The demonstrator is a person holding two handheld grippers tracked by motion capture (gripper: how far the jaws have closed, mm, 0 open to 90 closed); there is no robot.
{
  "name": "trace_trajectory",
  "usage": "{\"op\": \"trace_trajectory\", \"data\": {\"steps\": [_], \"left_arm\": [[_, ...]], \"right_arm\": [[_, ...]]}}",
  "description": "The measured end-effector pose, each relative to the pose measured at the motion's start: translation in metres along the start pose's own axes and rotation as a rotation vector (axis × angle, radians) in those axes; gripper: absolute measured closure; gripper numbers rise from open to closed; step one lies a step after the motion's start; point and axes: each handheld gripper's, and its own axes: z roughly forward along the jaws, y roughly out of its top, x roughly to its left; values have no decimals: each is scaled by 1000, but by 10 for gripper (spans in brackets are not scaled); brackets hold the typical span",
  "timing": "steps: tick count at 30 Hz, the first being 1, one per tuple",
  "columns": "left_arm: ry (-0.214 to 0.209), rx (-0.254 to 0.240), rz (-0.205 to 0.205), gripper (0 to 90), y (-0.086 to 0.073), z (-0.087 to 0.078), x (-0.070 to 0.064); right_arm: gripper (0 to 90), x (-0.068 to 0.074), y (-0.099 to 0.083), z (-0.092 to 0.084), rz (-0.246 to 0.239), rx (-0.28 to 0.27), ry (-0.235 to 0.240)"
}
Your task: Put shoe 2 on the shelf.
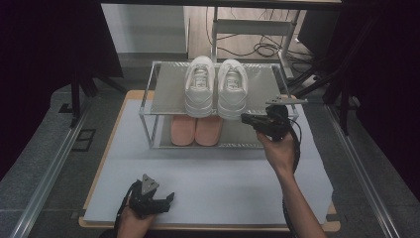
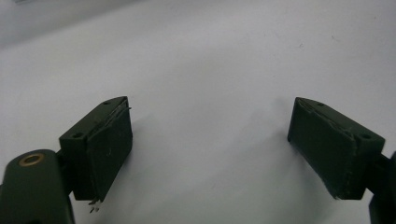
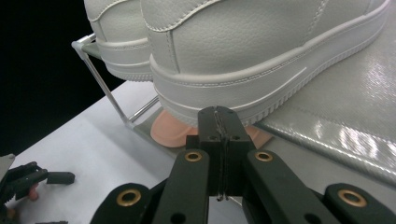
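1. Pair of white leather low-top sneakers (image 1: pixel 216 87) sits side by side on top tier of the two-tier metal shoe rack (image 1: pixel 163 91), heels toward the person, so heels are easy to reach from the front
2. Pair of pink rounded slippers (image 1: pixel 196 130) on the lower tier, right below the sneakers, toes poking out at the front edge
3. Right gripper (image 3: pixel 217 122) sits just in front of the right sneaker's heel, near the sole; fingers pressed together w/ nothing between, prob. lined up to nudge or about to spread for a grab, can't say which
4. Left gripper (image 2: pixel 208 144) low over the white-covered counter (image 1: pixel 223 183), well apart from the rack; fingers spread wide, empty, seems parked out of the way
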Motion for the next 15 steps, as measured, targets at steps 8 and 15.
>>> {"op": "trace_trajectory", "data": {"steps": [8, 15], "left_arm": [[0, 1, 2, 139, 0, 0, 0], [-1, 0, 0, 139, 0, 0, 0]], "right_arm": [[900, 0, 3, 9, 9, -1, 10], [900, -1, 4, 13, 12, -2, 21]]}}
